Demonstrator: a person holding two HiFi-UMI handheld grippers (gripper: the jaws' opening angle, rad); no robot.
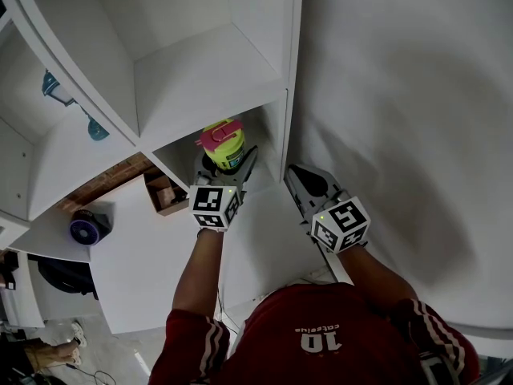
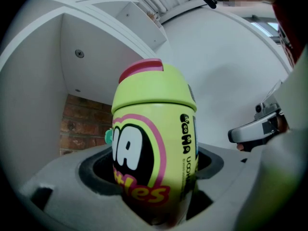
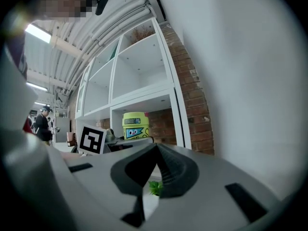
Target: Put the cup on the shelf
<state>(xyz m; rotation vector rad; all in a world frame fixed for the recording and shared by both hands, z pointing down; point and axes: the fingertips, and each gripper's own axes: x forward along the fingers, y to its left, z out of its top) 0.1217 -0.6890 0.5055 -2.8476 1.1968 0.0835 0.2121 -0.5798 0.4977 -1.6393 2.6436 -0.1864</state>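
Lime-yellow cup [image 2: 154, 143], pink lid; white shelf [image 1: 200, 79]

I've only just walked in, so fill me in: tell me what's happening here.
A person works with a gripper in each hand. The left gripper is shut on a yellow-green, pink-topped cup, held upright at the mouth of a low compartment of the white shelf. Whether it is set down cannot be told. The right gripper is shut on nothing, off to the side by the wall.

From the head we look steeply down; both gripper views face the shelf [image 1: 200, 79], apparently sharing the cup [image 2: 154, 143]
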